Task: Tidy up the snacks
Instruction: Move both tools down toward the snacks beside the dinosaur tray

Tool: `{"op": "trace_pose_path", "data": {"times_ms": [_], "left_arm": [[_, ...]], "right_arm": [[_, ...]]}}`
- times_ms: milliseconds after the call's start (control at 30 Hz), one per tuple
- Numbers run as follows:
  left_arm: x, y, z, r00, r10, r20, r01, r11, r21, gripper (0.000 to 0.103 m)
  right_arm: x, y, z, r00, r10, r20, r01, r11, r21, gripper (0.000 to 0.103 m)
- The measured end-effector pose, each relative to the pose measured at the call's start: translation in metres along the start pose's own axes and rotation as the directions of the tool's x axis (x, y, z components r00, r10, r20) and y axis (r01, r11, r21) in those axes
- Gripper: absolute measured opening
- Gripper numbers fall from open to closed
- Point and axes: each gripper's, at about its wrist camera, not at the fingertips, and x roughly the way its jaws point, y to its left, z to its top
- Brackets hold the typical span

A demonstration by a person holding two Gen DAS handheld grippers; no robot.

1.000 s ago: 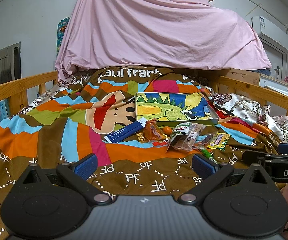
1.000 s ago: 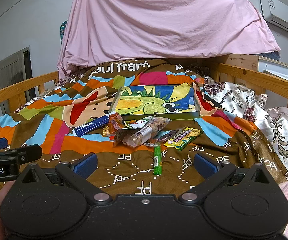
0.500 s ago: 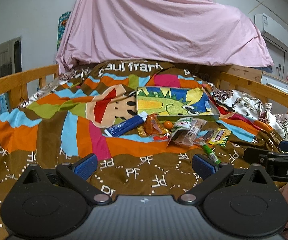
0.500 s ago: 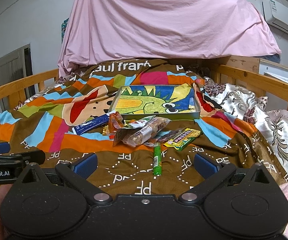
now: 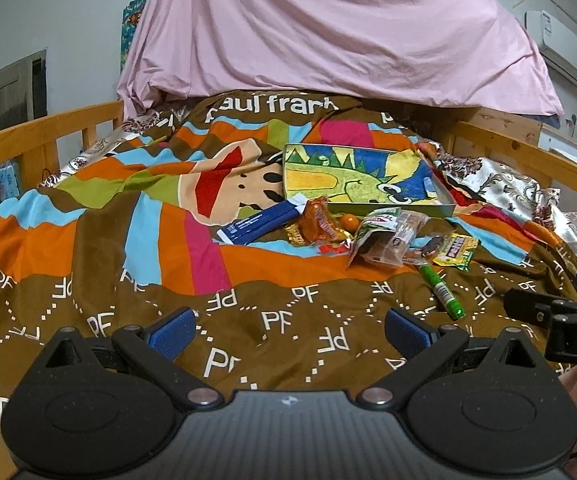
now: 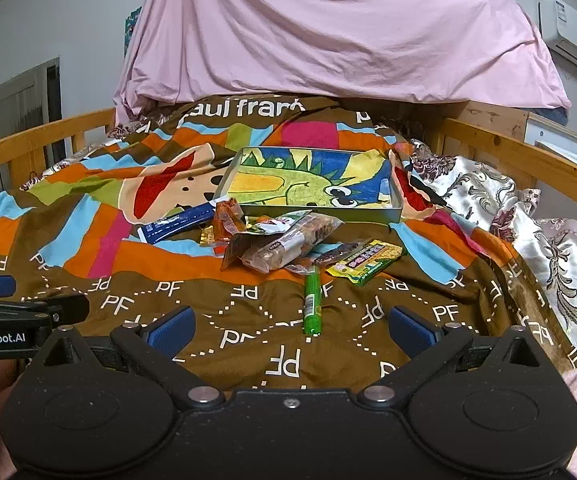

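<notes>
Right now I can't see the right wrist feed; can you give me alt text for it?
Right gripper open and empty above a patterned blanket, with a green tube lying just ahead between its jaws. Beyond it lies a heap of snacks, with a yellow pack at its right and a blue bar at its left, before an empty dinosaur tray.

A wooden-railed bed is carrying everything, and a brown, striped "PF" blanket is lying spread across it. On the blanket a shallow tray with a dinosaur drawing is sitting toward the far end, with a heap of snack packets lying just in front of it, a blue bar on the left and a yellow packet on the right. A green tube is lying alone nearer the foot, and a floral satin quilt is bunching along the right rail.
</notes>
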Motion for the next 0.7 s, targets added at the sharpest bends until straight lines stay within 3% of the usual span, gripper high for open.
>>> {"op": "trace_pose_path", "data": {"times_ms": [567, 700], "left_arm": [[0.018, -0.004, 0.007, 0.999, 0.023, -0.027, -0.022, 1.000, 0.012, 0.103], [0.029, -0.004, 0.015, 0.999, 0.028, -0.028, -0.028, 1.000, 0.014, 0.103]], "right_arm": [[0.024, -0.001, 0.008, 0.998, 0.034, -0.056, -0.032, 0.999, 0.025, 0.102], [0.035, -0.005, 0.012, 0.998, 0.007, -0.064, -0.003, 0.998, 0.060, 0.102]]}}
